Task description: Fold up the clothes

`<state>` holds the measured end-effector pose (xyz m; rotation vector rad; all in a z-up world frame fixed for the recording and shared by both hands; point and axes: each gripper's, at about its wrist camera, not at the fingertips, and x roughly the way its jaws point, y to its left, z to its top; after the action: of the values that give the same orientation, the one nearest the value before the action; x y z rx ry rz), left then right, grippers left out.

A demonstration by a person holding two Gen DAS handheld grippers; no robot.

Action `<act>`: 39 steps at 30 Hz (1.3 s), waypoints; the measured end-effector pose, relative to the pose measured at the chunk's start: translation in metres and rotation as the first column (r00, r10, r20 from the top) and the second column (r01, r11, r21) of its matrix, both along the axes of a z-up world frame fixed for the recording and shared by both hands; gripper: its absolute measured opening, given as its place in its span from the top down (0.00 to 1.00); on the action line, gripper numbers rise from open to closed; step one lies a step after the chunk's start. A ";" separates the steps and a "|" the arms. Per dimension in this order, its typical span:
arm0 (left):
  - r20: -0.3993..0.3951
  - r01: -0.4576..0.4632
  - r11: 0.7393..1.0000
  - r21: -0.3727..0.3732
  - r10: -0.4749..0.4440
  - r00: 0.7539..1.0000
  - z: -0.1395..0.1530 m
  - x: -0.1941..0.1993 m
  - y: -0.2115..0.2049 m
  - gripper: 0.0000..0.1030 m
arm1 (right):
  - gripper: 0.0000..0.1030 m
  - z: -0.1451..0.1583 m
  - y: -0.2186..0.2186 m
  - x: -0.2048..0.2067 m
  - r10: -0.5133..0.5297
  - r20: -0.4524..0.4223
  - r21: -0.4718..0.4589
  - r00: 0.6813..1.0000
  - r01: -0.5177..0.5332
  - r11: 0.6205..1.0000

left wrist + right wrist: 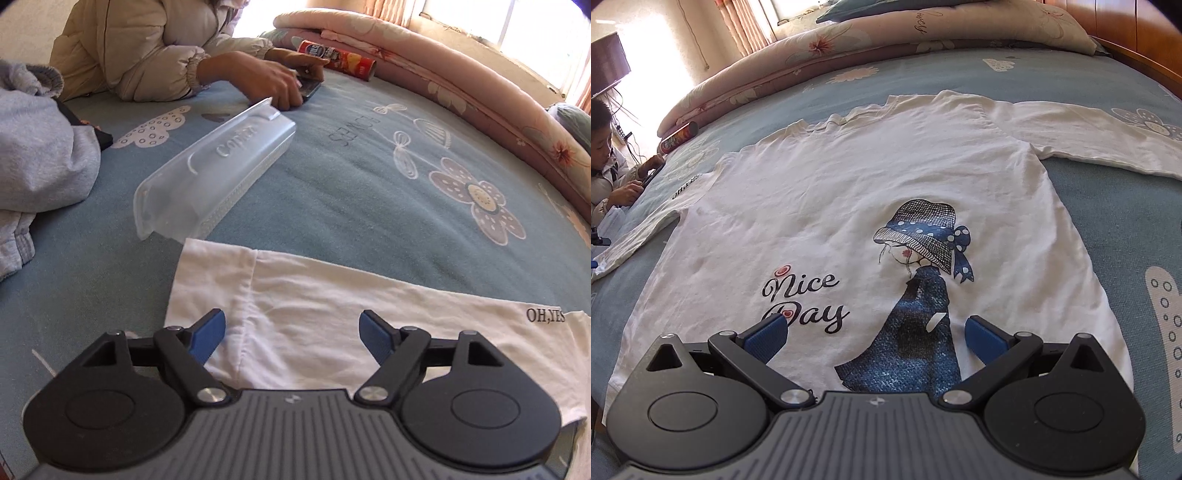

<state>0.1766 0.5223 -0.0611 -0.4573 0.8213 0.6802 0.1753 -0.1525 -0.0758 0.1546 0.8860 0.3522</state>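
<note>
- White cotton T-shirt [871, 192] is lying face-up and spread flat on the blue bed cover [1108, 221], long sleeves out to both sides, hem nearest the right tool.
- Left tool [291, 338] is hanging over the cuff end of the left sleeve [332, 295], blue pads wide apart, nothing between them being pinched; cloth is lying under the gap only.
- Right tool [875, 336] is hovering over the lower front of the shirt, near the hem, jaws also wide, gripping nothing.
- Step in hand, as I'm judging it: picking up the left sleeve to fold it in over the body.
- Doing it well: lowering the left tool so one pad is sliding under the cuff edge, closing on both sleeve layers, not on the bed cover beneath.
- Then lifting low and carrying the sleeve across so it is landing flat on the chest, no twist at the shoulder seam.
- Right tool is best pinning the hem so the body isn't dragging.
- Shirt look: thin, soft, lightly creased; print of a girl in a blue dress and hat [923, 280], script "Nice Day" [805, 299], small "OH,YES" [545, 315] on the sleeve.
- Clear plastic box [218, 170] is sitting just beyond the cuff; grey garment [37, 155] is lying well to the left.
</note>
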 end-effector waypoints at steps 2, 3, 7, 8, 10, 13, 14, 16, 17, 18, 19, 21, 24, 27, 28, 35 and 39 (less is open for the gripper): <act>-0.029 -0.039 0.998 0.043 0.040 0.999 -0.001 -0.007 0.005 0.23 | 0.00 0.000 0.000 0.000 -0.001 -0.001 0.002 1.000 0.001 1.000; -0.024 -0.068 0.997 0.028 0.068 0.997 0.000 -0.013 0.009 0.23 | 0.00 0.000 -0.001 0.000 -0.003 -0.001 0.006 1.000 0.003 1.000; 0.093 -0.030 0.999 -0.039 0.034 0.995 0.016 -0.025 0.007 0.23 | 0.00 0.000 0.000 0.000 -0.004 0.001 0.004 1.000 0.004 1.000; 0.102 -0.003 0.999 -0.043 0.008 0.995 0.019 -0.023 0.002 0.23 | 0.00 0.000 0.000 -0.001 -0.003 0.002 -0.001 1.000 0.003 1.000; 0.123 0.060 0.996 -0.072 -0.051 0.991 0.018 -0.017 -0.007 0.22 | 0.00 0.000 0.002 -0.001 -0.001 0.004 -0.010 1.000 0.001 1.000; 0.101 0.095 0.992 -0.083 -0.086 0.991 0.007 -0.009 -0.015 0.22 | 0.00 0.000 0.001 0.000 0.000 0.004 -0.010 1.000 0.000 1.000; 0.082 0.090 0.993 -0.071 -0.084 0.993 0.003 -0.007 -0.016 0.24 | 0.00 0.000 0.001 0.000 0.000 0.003 -0.009 1.000 0.000 1.000; 0.053 0.078 0.995 -0.056 -0.075 0.996 0.002 -0.006 -0.018 0.23 | 0.00 0.000 0.000 0.000 -0.001 0.001 -0.004 1.000 0.001 1.000; 0.045 0.069 0.996 -0.051 -0.067 0.997 0.005 -0.006 -0.019 0.25 | 0.00 0.000 -0.001 0.000 -0.003 -0.001 0.002 1.000 0.003 1.000; 0.051 0.057 0.997 -0.047 -0.054 0.997 0.010 -0.007 -0.019 0.24 | 0.00 0.000 -0.001 0.000 -0.005 -0.003 0.008 1.000 0.005 1.000; 0.057 0.046 0.998 -0.041 -0.044 0.997 0.016 -0.008 -0.020 0.24 | 0.00 0.000 -0.002 0.001 -0.006 -0.005 0.013 1.000 0.006 1.000; 0.058 0.063 0.998 -0.013 -0.062 0.996 0.022 -0.008 -0.022 0.22 | 0.00 0.000 -0.003 0.001 -0.008 -0.008 0.020 1.000 0.008 1.000; -0.013 0.053 0.999 0.015 -0.052 0.999 0.012 -0.005 -0.021 0.22 | 0.00 0.001 -0.003 0.001 -0.008 -0.009 0.017 1.000 0.008 1.000; -0.005 0.033 0.999 -0.030 -0.033 0.999 0.001 -0.011 -0.014 0.22 | 0.00 0.001 -0.003 0.001 -0.010 -0.012 0.022 1.000 0.010 1.000; 0.004 0.028 0.999 -0.028 -0.028 1.000 0.002 -0.013 -0.014 0.22 | 0.00 0.001 -0.004 0.001 -0.011 -0.014 0.025 1.000 0.011 1.000; 0.024 0.148 0.989 0.004 -0.148 0.989 0.028 -0.002 -0.044 0.20 | 0.00 0.001 -0.003 0.000 -0.011 -0.011 0.016 1.000 0.011 1.000; -0.076 0.246 0.967 0.064 -0.241 0.967 0.010 0.016 -0.076 0.19 | 0.00 0.001 -0.003 0.000 -0.012 -0.013 0.018 1.000 0.012 1.000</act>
<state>0.1929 0.4468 -0.0514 -0.2620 0.8968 0.4973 0.1754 -0.1554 -0.0745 0.1793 0.8948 0.3488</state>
